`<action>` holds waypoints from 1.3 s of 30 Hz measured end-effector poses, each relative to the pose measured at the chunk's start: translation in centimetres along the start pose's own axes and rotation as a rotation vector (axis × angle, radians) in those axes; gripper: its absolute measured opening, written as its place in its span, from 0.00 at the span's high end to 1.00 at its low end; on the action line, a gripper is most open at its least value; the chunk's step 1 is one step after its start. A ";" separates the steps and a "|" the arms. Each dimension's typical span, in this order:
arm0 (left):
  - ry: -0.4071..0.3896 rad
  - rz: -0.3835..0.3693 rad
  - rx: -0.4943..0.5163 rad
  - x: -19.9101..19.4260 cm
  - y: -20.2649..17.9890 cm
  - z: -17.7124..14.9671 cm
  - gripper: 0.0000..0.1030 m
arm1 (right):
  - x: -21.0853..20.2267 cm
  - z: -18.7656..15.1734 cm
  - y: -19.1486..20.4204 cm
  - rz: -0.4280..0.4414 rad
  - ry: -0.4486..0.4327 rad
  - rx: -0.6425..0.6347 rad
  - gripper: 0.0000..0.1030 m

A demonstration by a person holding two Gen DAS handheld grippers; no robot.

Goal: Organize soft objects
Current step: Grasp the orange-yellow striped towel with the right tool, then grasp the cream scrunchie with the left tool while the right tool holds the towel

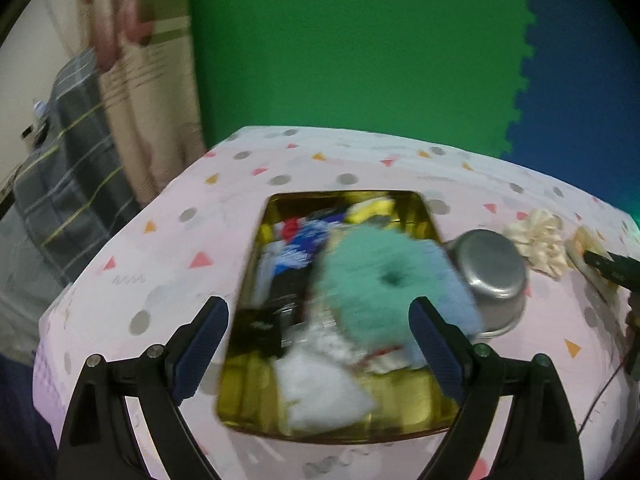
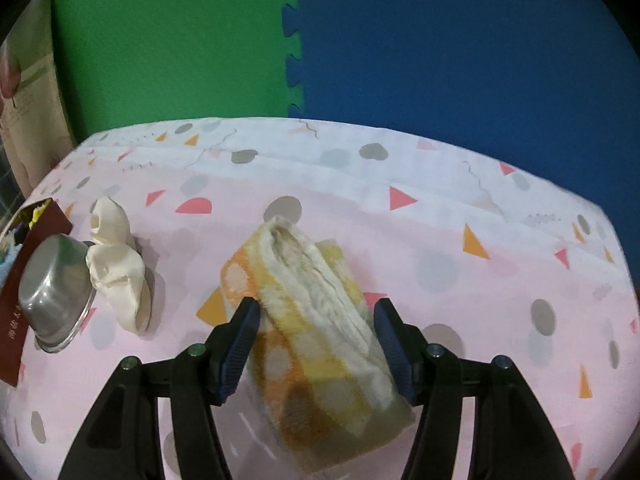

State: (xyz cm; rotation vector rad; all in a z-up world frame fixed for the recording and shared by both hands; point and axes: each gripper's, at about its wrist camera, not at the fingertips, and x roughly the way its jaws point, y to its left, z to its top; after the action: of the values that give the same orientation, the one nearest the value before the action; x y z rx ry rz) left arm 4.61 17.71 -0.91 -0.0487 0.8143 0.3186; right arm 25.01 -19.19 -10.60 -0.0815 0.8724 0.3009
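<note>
- Pink patterned cloth covers the table (image 2: 460,216), where soft items wait to be sorted; a gold tin (image 1: 404,424) holding a jumble of fabric pieces sits at the left end, under the left gripper (image 1: 318,334).
- Yellow-and-orange folded towel (image 2: 308,320), the largest loose item, lies flat on the cloth with its long axis running from far-left to near-right, skewed to the line the right gripper (image 2: 318,334) points along.
- The right gripper is the nearer of the two by far: its fingers stand on either side of the towel's near half, the left pad close to or just touching the towel's edge, the right pad right beside the white folds. The jaws stand about half open and do not visibly squeeze the cloth, so no grip is judged to be made yet.
- Because the towel lies askew, closing here would likely pinch it across a slant, not square on.
- A steel bowl (image 2: 56,288), tipped on its side, rests just beside the tin; a cream fabric flower (image 2: 116,268) lies against it, well left of the towel.
- The left gripper hangs wide open over the tin with nothing pressed between its pads; a teal fluffy ring (image 1: 376,280) lies in the tin beneath it, blurred.
</note>
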 end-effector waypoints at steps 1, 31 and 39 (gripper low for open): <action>0.003 -0.018 0.014 0.0 -0.8 0.2 0.12 | 0.1 -0.1 -0.1 0.007 -0.001 0.003 0.41; 0.197 -0.281 0.130 7.6 -22.4 6.5 0.12 | -6.3 -8.0 0.0 -0.029 0.006 0.038 0.70; 0.216 -0.191 0.122 10.9 -24.8 7.4 0.13 | -6.2 -8.1 -0.4 -0.003 0.008 0.056 0.68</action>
State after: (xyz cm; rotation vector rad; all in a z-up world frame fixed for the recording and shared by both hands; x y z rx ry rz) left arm 24.25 -1.84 -5.68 -0.0469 1.0340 0.0829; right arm 15.38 -22.55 -11.09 -0.0323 0.8885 0.2739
